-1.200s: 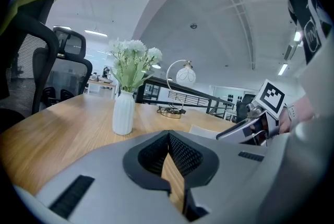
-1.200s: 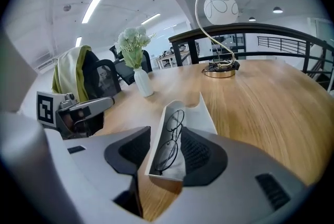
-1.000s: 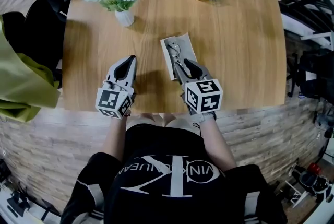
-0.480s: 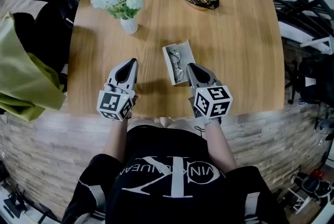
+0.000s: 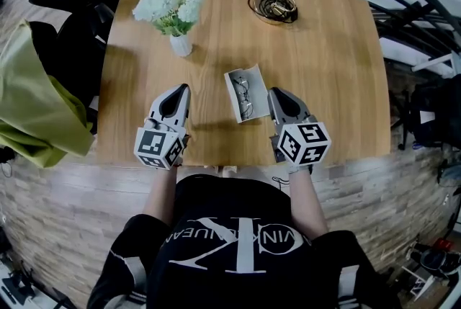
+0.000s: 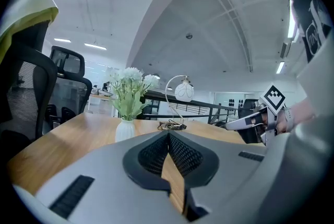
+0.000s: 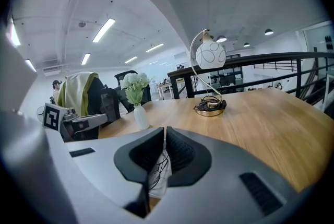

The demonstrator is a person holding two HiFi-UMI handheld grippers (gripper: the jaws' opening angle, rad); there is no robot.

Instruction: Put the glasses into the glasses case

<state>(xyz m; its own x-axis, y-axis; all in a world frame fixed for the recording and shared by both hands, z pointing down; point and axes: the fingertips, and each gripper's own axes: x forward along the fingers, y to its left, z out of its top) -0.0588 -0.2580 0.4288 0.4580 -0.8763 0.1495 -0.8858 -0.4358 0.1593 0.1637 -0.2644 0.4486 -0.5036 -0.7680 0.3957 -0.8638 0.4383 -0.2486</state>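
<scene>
Since a second ago my right gripper (image 5: 275,93) has drawn back off the glasses (image 5: 244,93), fingers now pressed together, empty. They lie in the open glasses case (image 5: 233,84) near the surface's (image 5: 324,70) front edge. My left gripper's (image 5: 183,88) fingers are also closed, empty.

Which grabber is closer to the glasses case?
Right. The right gripper is just right of the glasses case, apart from it; the left gripper lies farther off on its left.

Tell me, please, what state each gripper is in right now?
Left gripper: jaws closed, holding nothing.
Right gripper: jaws closed, holding nothing.
</scene>
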